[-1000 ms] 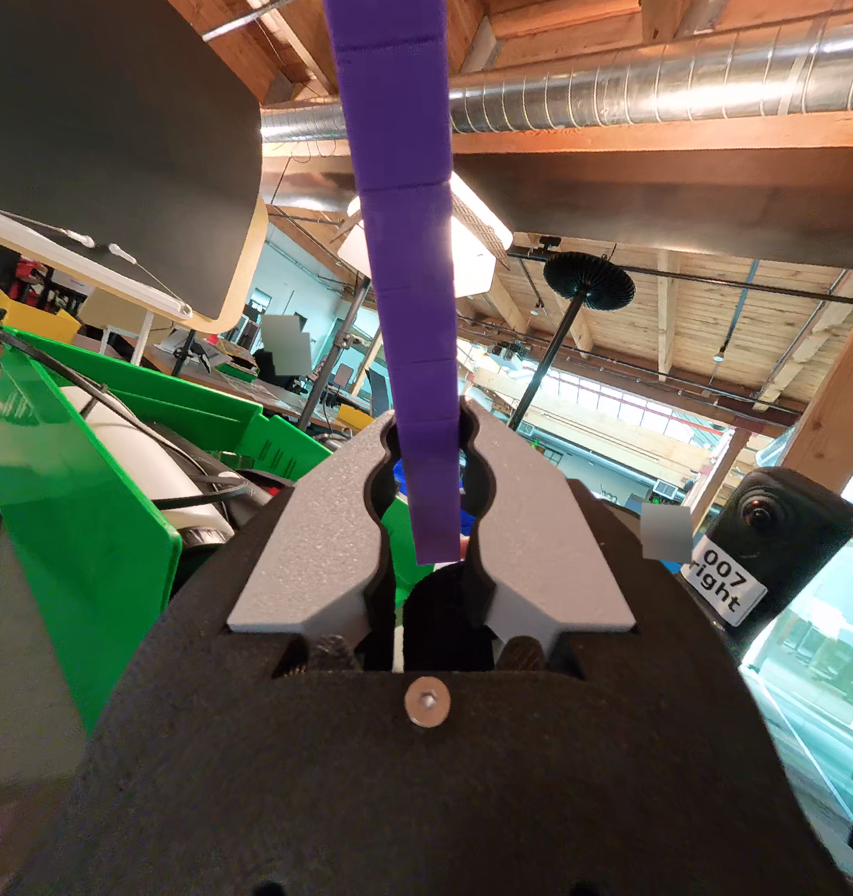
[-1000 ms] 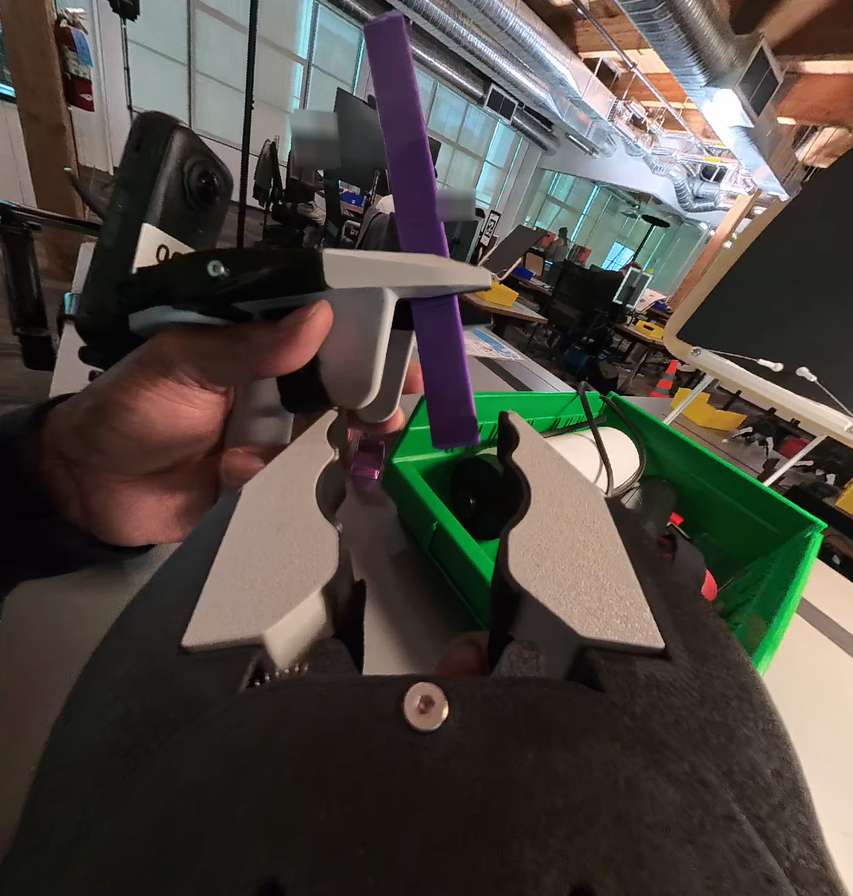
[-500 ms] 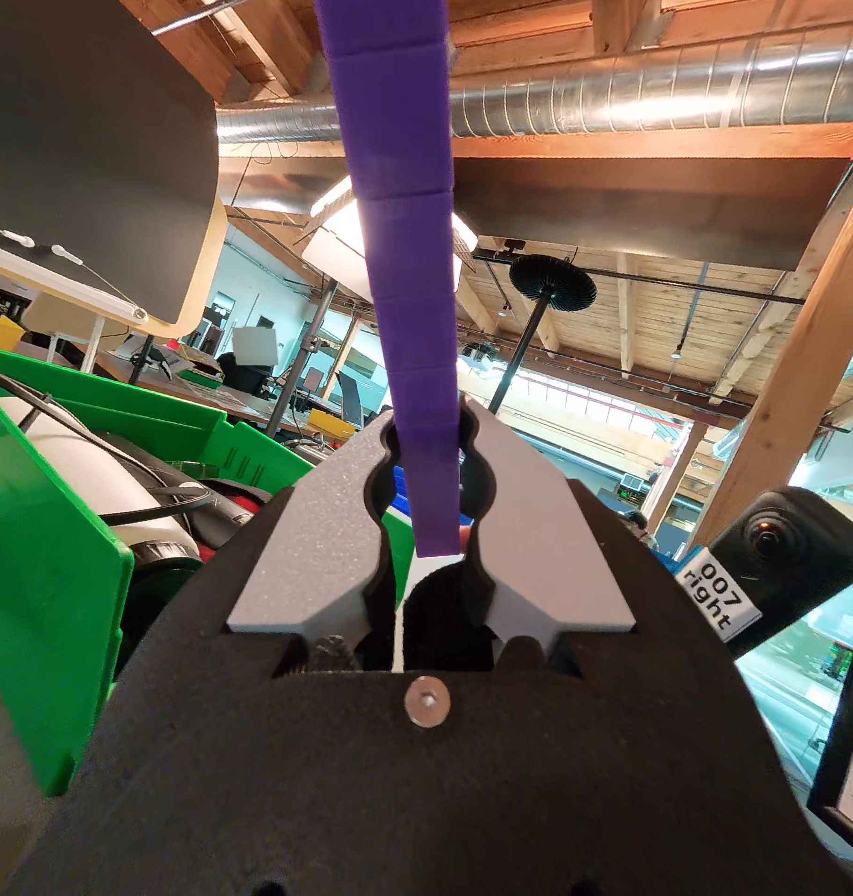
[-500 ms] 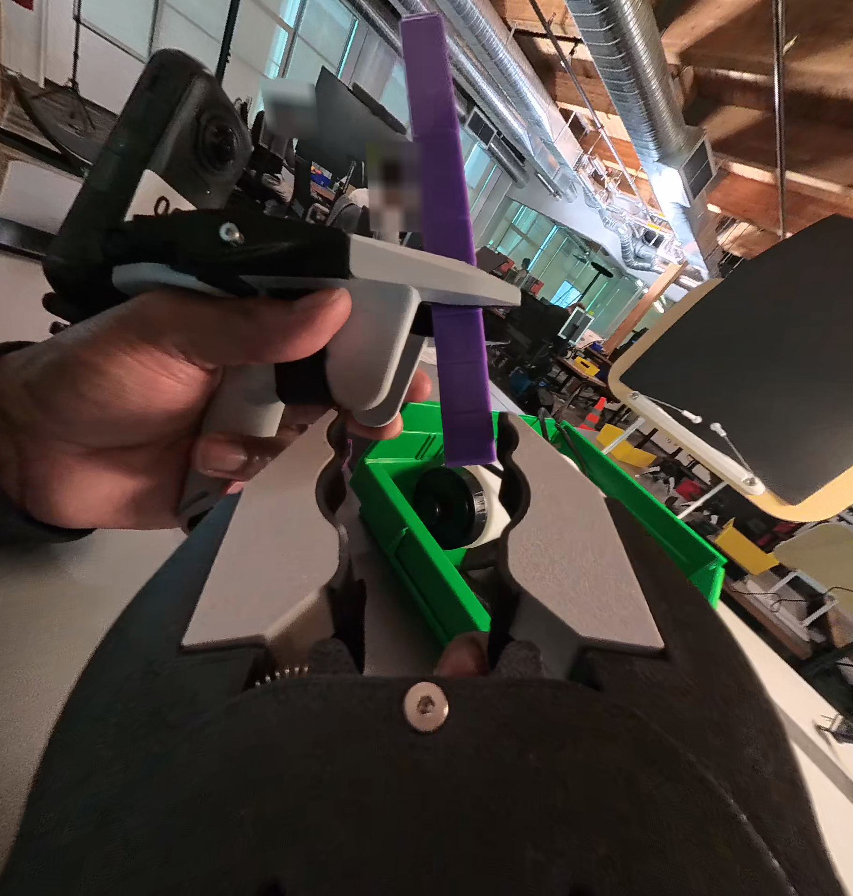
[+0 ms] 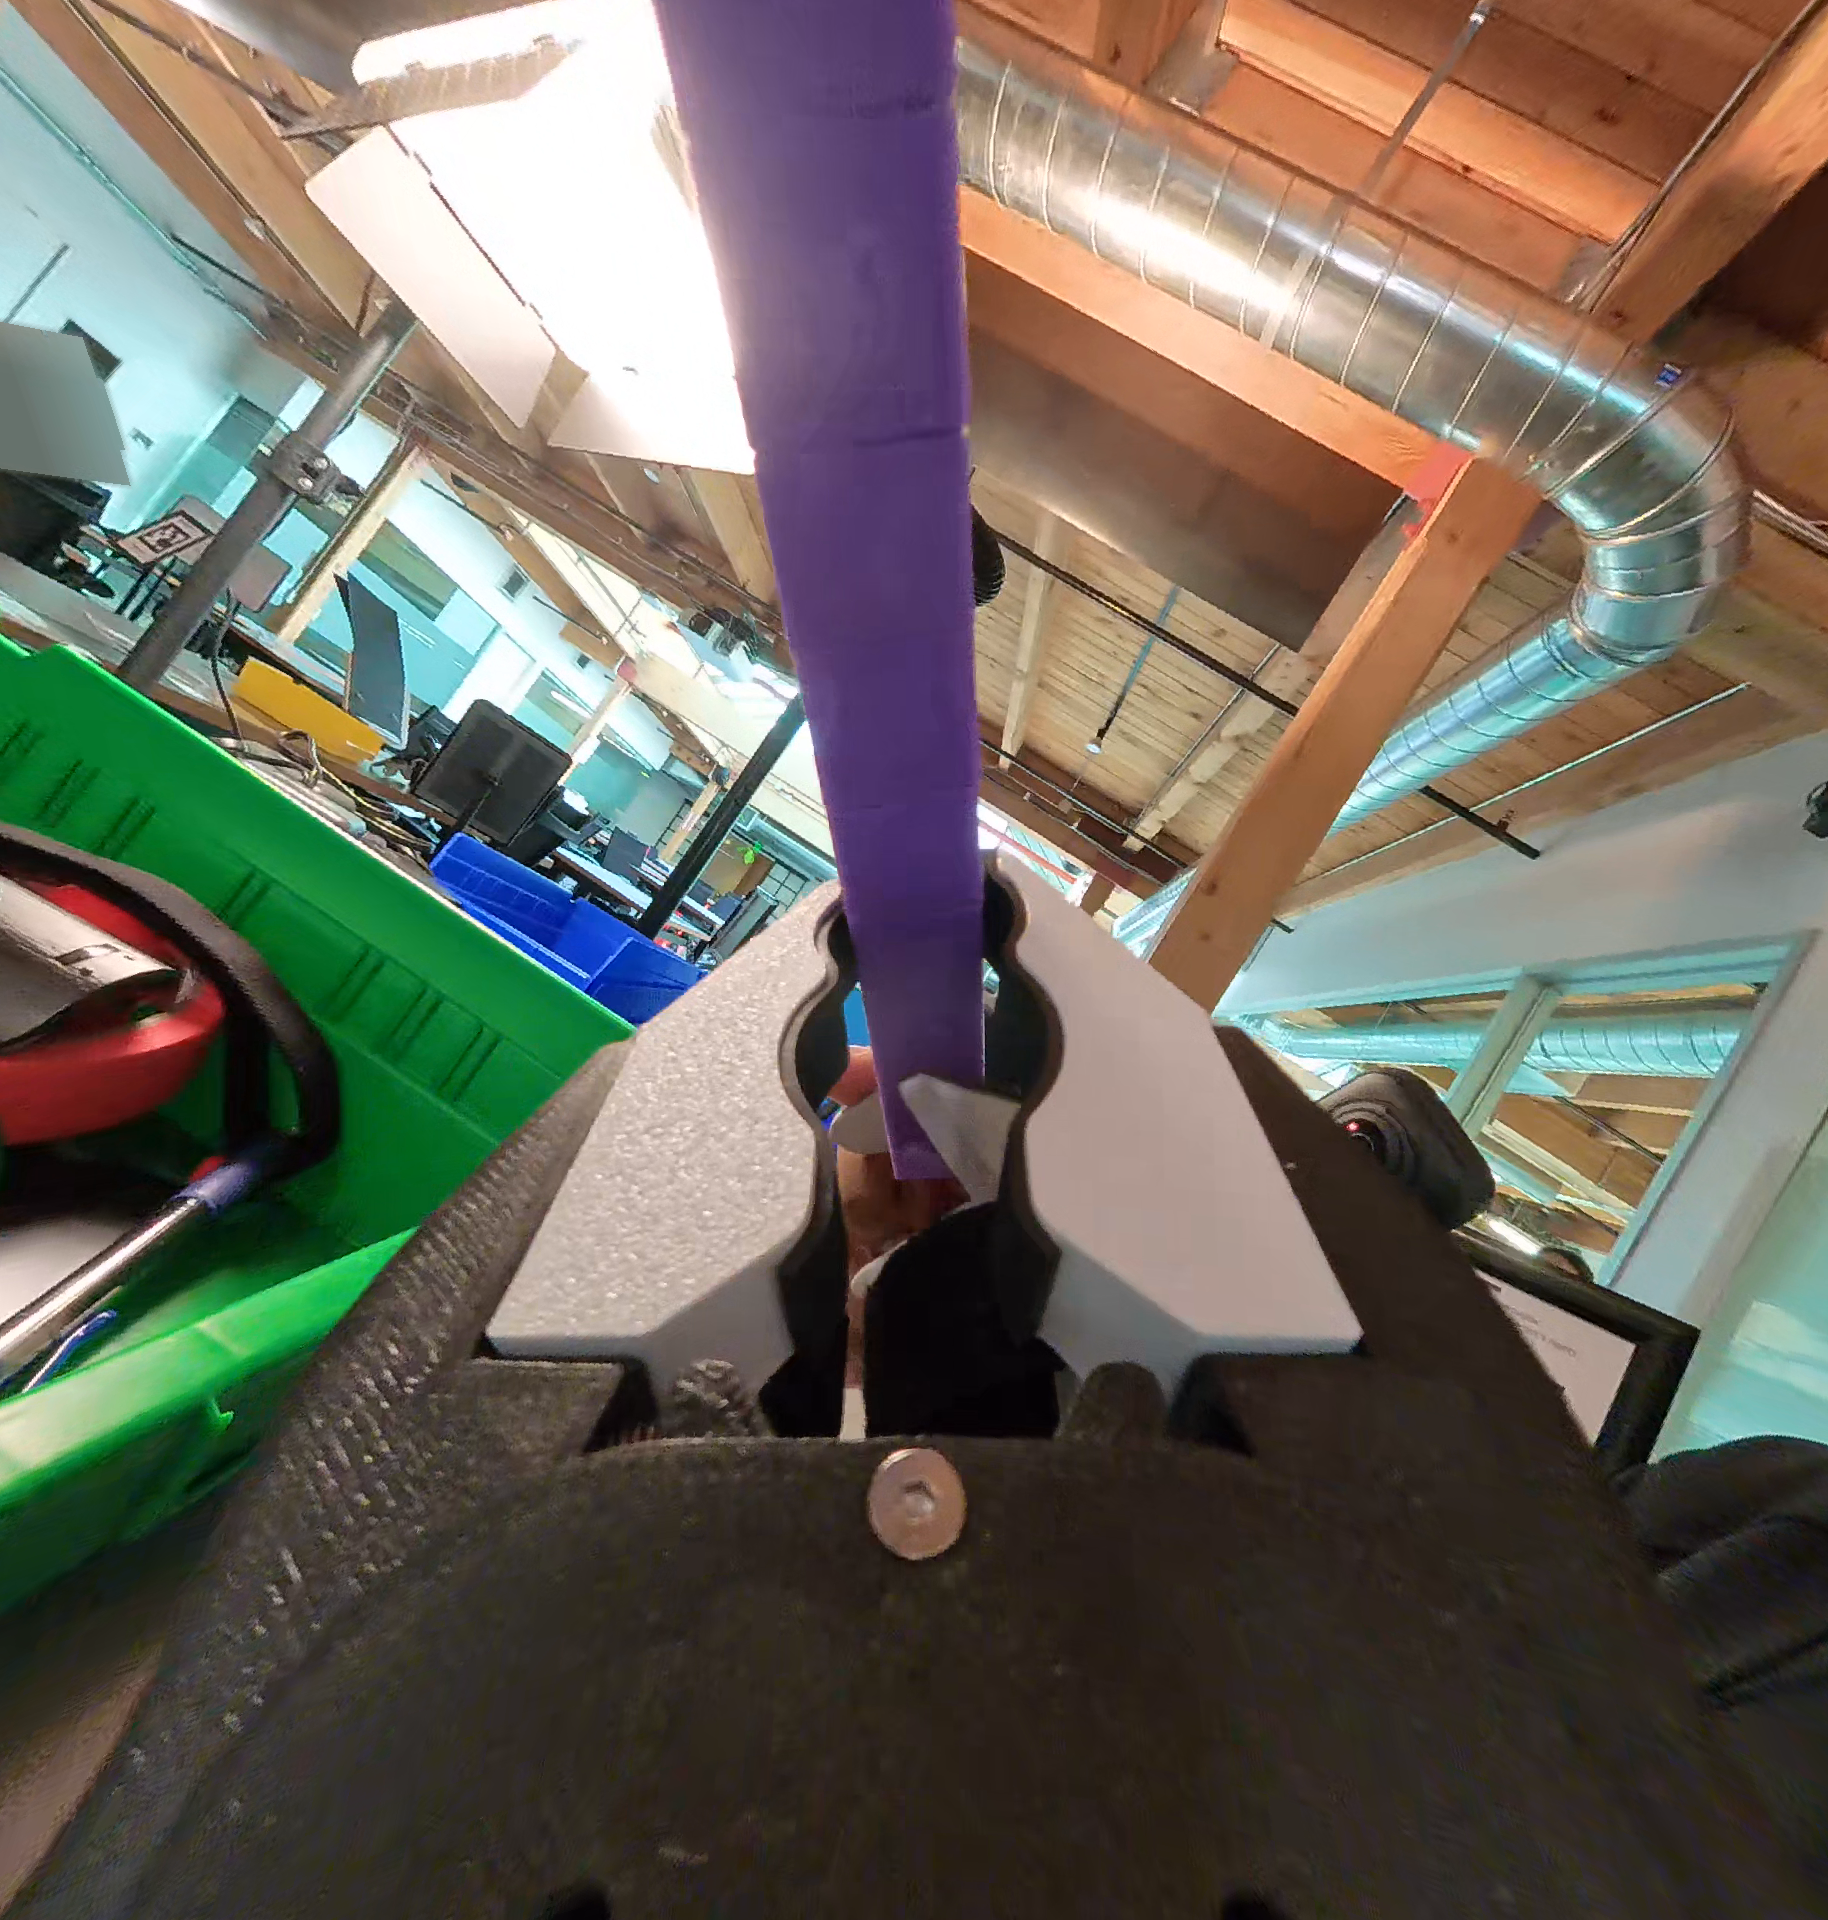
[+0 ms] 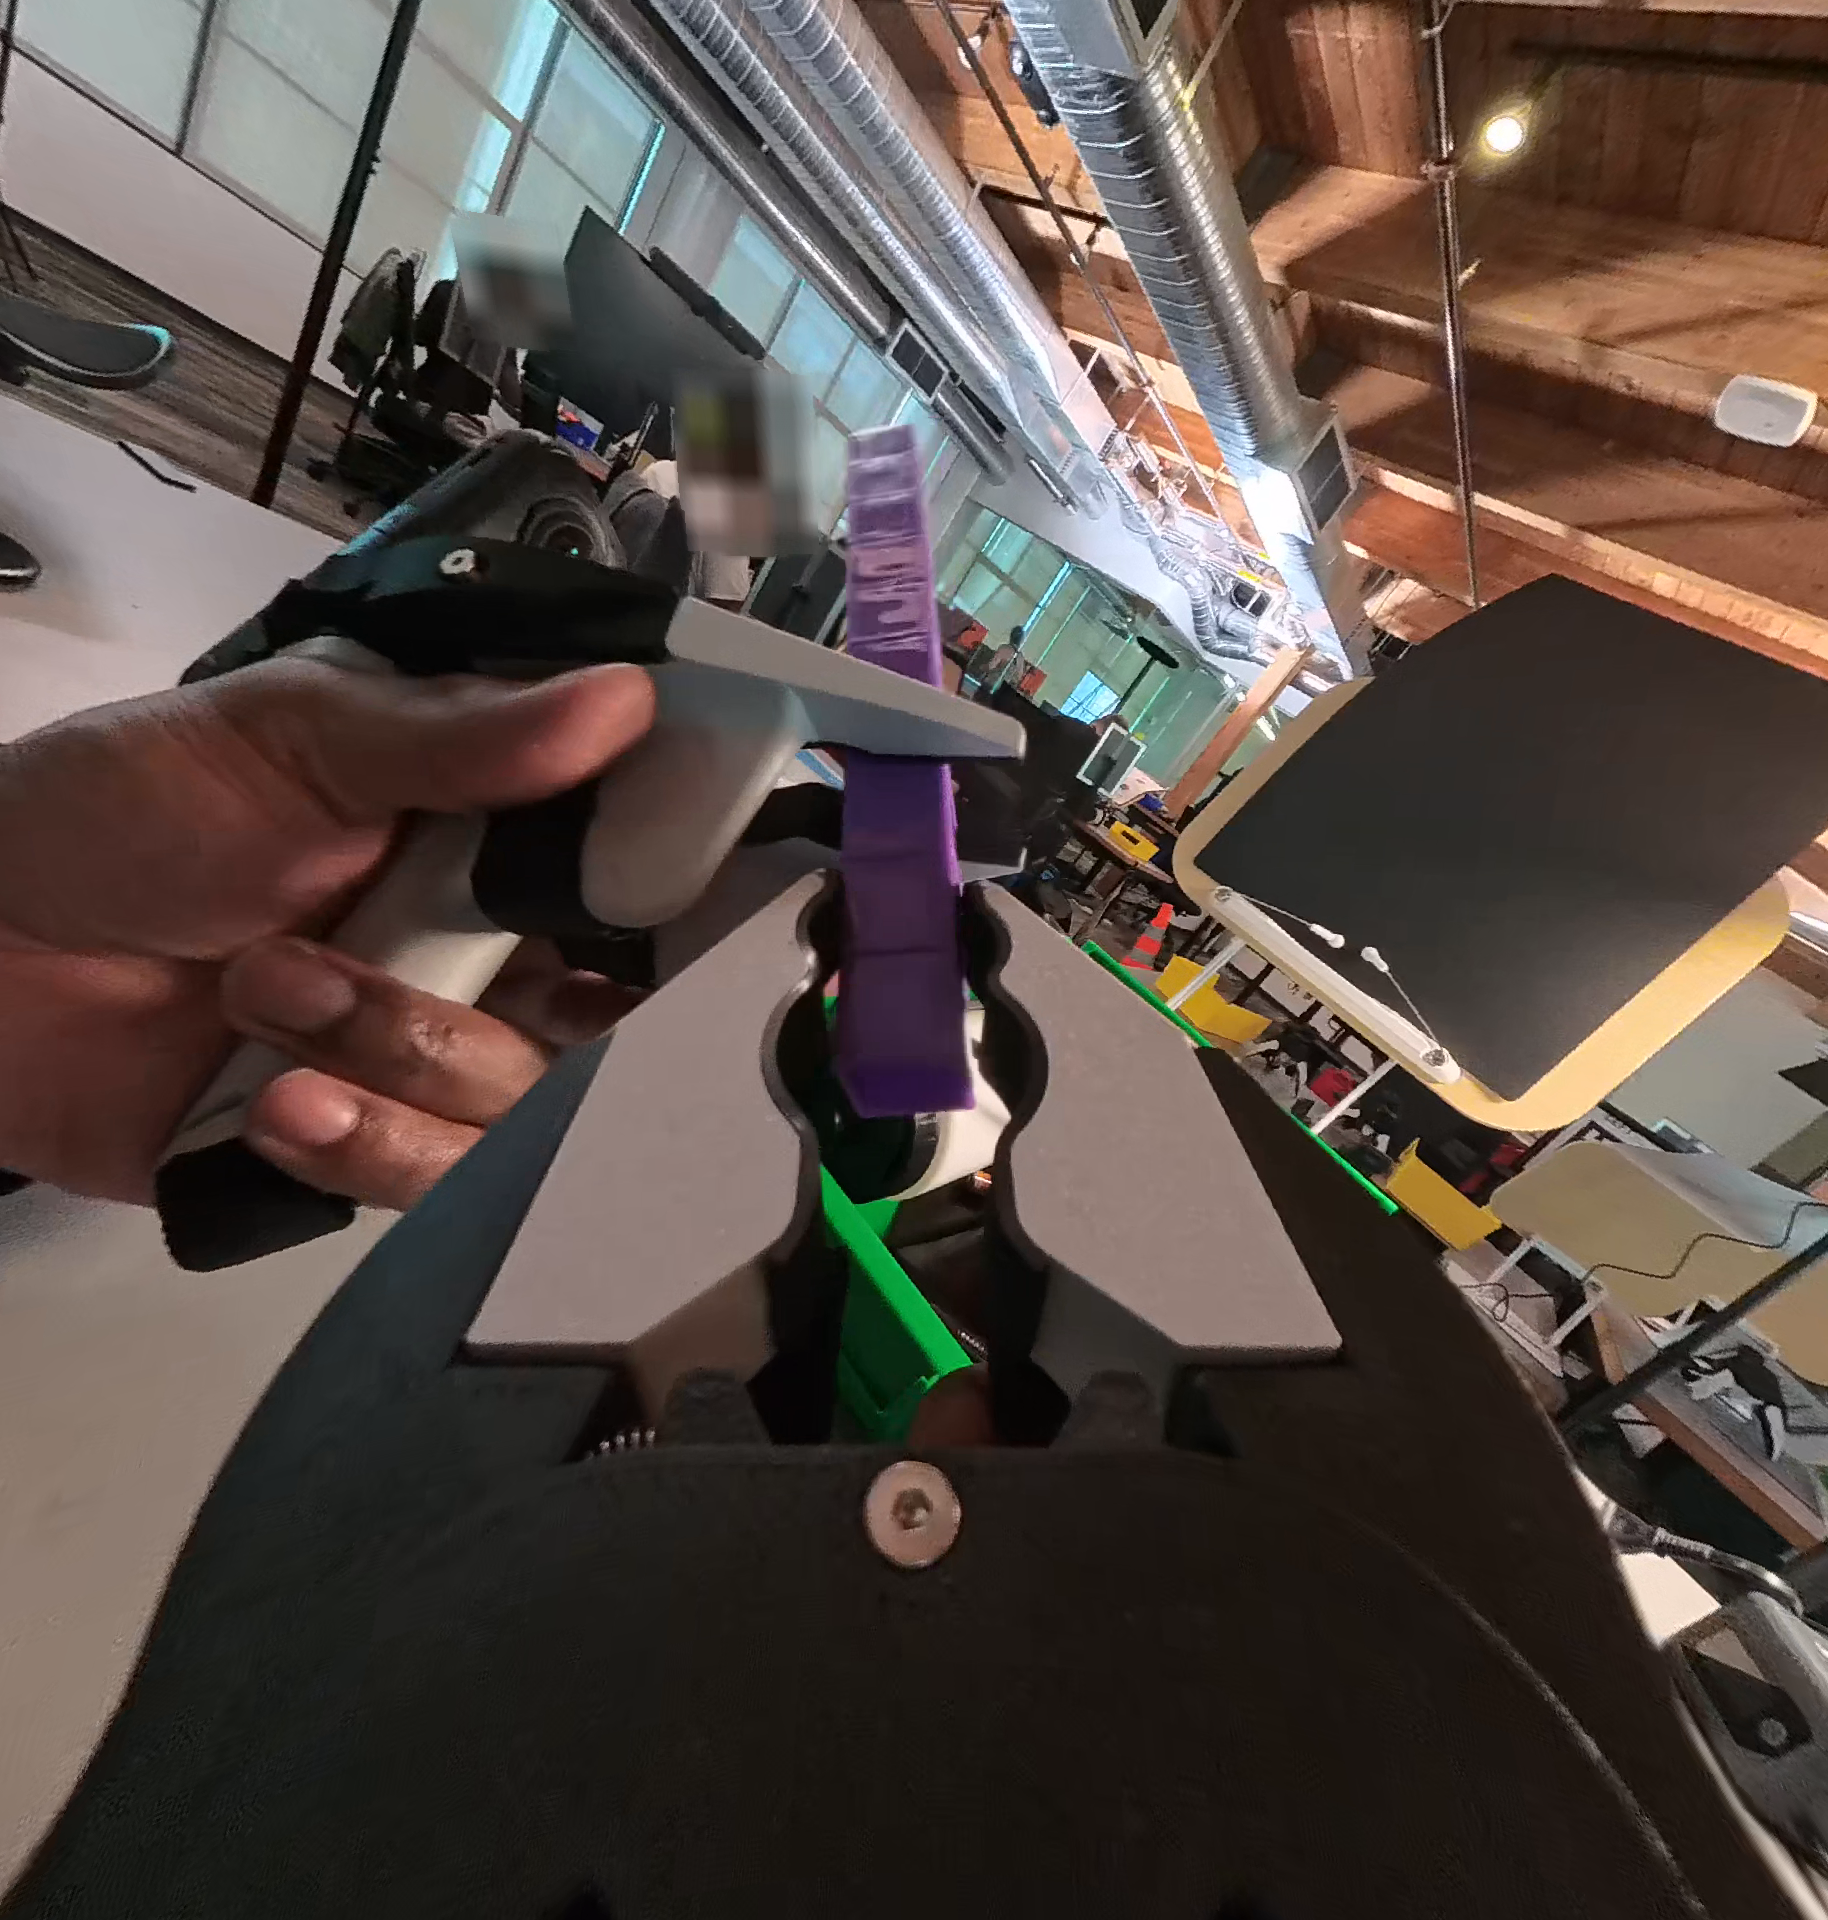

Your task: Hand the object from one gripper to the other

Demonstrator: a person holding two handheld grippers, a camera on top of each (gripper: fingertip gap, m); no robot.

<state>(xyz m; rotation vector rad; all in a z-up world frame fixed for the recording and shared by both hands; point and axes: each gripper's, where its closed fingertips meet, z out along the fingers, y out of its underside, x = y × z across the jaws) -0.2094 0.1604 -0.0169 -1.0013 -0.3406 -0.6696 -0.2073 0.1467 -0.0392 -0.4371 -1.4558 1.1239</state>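
A long purple bar (image 5: 868, 623) stands roughly upright. My left gripper (image 5: 915, 904) is shut on it near its lower end. In the right wrist view the left gripper (image 6: 951, 790) comes in from the left, held by a hand (image 6: 214, 883), and clamps the bar (image 6: 899, 987) at mid-length. My right gripper (image 6: 899, 894) has its fingers closed against the bar's bottom section, just below the left gripper. One right fingertip (image 5: 951, 1127) shows behind the bar's lower end in the left wrist view. Both grippers hold the bar in the air.
A green bin (image 5: 370, 935) with a red-rimmed tool, cable and pens lies to the left, and shows under the grippers in the right wrist view (image 6: 889, 1309). A black board with a cream edge (image 6: 1512, 831) stands at right. A grey tabletop (image 6: 110, 1455) lies below. My left and right fingertips are right by each other.
My right gripper has moved up onto the bar's lower end and its open fingers have closed on it. The left gripper has kept its hold and both have tilted upward.
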